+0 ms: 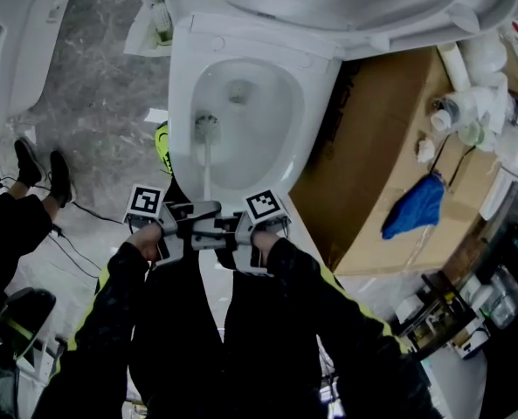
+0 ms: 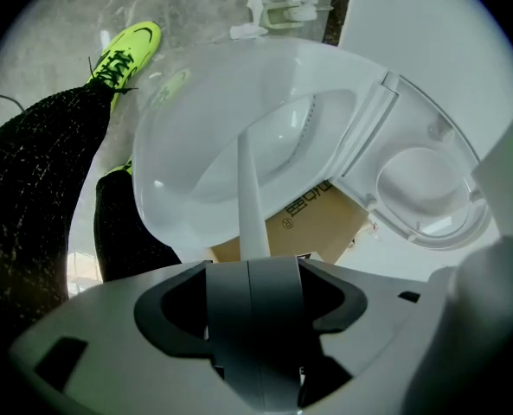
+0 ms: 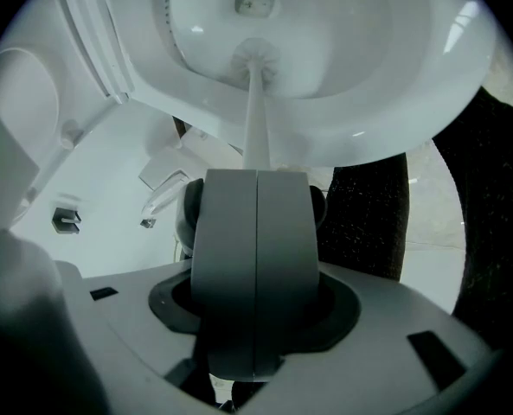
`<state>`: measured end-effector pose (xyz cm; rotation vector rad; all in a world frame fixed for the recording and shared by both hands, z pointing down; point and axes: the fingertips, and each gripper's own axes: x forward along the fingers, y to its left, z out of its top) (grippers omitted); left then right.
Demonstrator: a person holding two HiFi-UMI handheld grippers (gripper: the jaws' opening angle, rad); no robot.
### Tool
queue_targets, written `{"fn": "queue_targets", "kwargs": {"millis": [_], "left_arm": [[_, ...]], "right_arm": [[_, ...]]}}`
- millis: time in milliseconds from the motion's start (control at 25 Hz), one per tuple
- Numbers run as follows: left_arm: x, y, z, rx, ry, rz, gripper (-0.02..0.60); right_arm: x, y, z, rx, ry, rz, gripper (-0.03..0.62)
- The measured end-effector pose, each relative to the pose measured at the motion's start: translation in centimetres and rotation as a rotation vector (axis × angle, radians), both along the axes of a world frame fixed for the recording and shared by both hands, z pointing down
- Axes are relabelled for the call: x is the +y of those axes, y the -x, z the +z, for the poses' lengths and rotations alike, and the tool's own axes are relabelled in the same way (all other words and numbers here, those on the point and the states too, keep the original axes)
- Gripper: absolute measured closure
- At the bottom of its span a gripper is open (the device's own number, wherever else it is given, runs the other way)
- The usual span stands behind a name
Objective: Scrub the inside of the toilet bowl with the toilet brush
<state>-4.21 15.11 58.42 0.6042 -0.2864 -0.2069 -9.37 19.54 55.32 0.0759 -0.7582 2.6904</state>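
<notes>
Grey marbled floor point(image 1: 101, 68) fills the head view from 9 to 11 o'clock. Brown cardboard point(image 1: 381, 138) with a blue cloth point(image 1: 413, 208) lies at 3 o'clock. At 12 o'clock stands the toilet bowl point(image 1: 182, 77), its seat raised. The toilet brush point(image 1: 207, 160) is inside, with its bristles on the wall at the bowl's 9 o'clock side.

In the left gripper view, the left hand-held gripper point(image 2: 249, 275) is clamped on the white handle, and a yellow shoe point(image 2: 126, 50) shows at 11 o'clock.

In the right gripper view, the right hand-held gripper point(image 3: 256, 188) also grips the handle, which runs toward 12 o'clock.

I judge that scrubbing is under way. The other walls probably remain to be done.
</notes>
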Motion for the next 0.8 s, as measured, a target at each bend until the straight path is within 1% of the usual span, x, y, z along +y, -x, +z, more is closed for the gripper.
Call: {"fn": "queue_targets", "kwargs": {"millis": [200, 440, 800], "left_arm": [[-1.4, 0.4, 0.4, -0.012, -0.029, 0.006, 0.302], [-3.4, 0.7, 1.1, -0.024, -0.082, -0.008, 0.302], [-6.6, 1.0, 2.3, -0.041, -0.14, 0.002, 0.302]], "right_arm": [[-1.3, 0.4, 0.5, -0.017, -0.031, 0.003, 0.381], [-3.1, 0.7, 1.3, -0.021, -0.087, -0.009, 0.381], [-6.2, 1.0, 2.6, -0.031, -0.148, 0.002, 0.381]]}}
